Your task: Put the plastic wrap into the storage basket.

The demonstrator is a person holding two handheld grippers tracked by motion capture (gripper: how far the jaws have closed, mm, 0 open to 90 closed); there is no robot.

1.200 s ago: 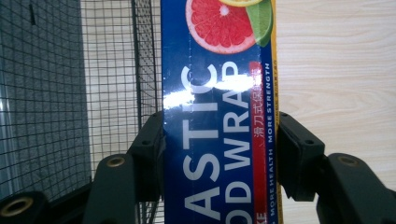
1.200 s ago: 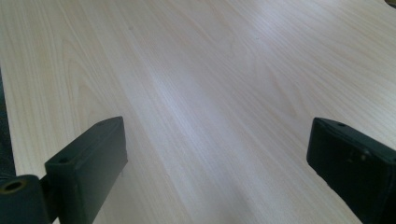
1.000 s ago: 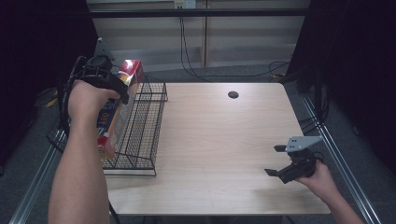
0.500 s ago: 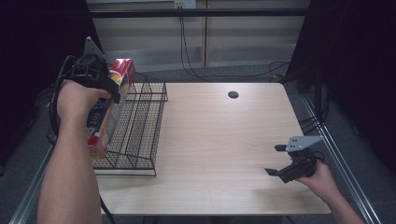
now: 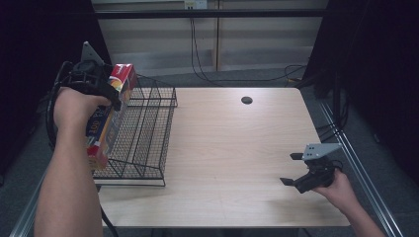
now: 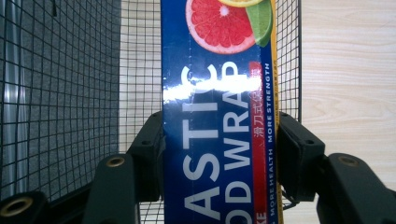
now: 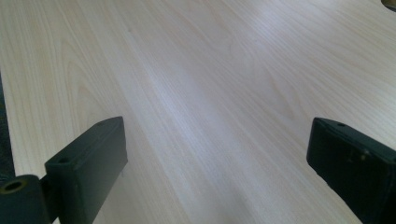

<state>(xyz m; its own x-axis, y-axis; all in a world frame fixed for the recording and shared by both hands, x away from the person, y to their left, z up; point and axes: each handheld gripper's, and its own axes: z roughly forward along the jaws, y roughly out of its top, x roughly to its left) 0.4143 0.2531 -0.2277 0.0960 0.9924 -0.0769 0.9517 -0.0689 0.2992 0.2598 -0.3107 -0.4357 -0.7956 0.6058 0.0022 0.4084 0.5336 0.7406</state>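
The plastic wrap box [image 6: 217, 116] is a long, narrow carton, deep blue on its broad face, with big white lettering running along its length, a thin red strip with small white print down one edge, and a cut grapefruit beside a green citrus wedge pictured at its far end. In the high view the box [image 5: 111, 118] shows a red end panel at its top and leans along the left edge of the bench [image 5: 232, 148]. The left gripper [image 6: 219, 144] has it clamped: one of its fingers [image 6: 147, 154] presses each long side of the carton, a little below the middle, with the rest of the box reaching on beyond the fingertips.

Behind the box and past the fingers lies a black wire basket [image 5: 143, 133], its fine mesh showing on both sides of the carton; the box is over the basket's left part. A basket wall rises as a grid to the left of the fingers.

The right gripper [image 5: 295, 169] rests well apart, near the bench's right front corner, its fingers [image 7: 88, 158] spread wide with only bare wood between them. A small dark hole [image 5: 246, 100] sits far ahead of them.
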